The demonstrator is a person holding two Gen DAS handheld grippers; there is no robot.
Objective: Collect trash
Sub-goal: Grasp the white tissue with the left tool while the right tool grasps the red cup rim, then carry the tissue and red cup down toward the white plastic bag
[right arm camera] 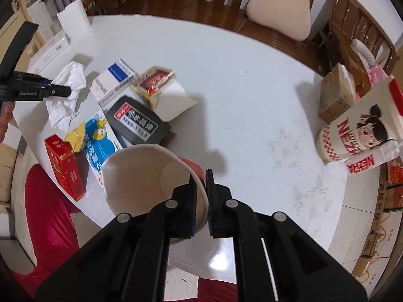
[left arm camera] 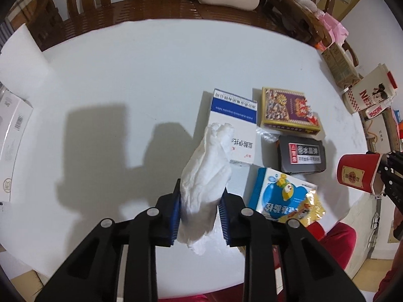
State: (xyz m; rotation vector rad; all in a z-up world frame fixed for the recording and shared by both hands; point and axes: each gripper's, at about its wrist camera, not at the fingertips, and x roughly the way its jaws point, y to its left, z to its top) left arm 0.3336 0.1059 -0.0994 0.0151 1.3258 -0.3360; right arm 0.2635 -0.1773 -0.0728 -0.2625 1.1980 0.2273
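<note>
Crumpled white tissue wad (left arm camera: pixel 205 176), creased and limp, hangs pinched between the blue pads of the left hand-held gripper (left arm camera: pixel 200 205), lifted above the white counter (left arm camera: pixel 126 75); its top end overlaps the white/blue medicine box (left arm camera: pixel 226 115) in the left wrist view. Right hand-held gripper (right arm camera: pixel 200 201) is clamped nearly shut on the wall of a paper cup (right arm camera: pixel 151 173), red outside w/ gold emblem, white inside, tipped toward the left wrist cam; rim sits between the pads.

Readable writing: "NEZHA" in red on the tall cartoon-girl bucket (right arm camera: pixel 357 130) at the counter's far right edge; "GenRobot.AI" on the left gripper body. Other packs carry Chinese text: black pack (left arm camera: pixel 302 154), blue cartoon box (left arm camera: pixel 277 193), gold/purple box (left arm camera: pixel 287 109), red carton (right arm camera: pixel 65 168). All lie in a cluster btw the two grippers.
</note>
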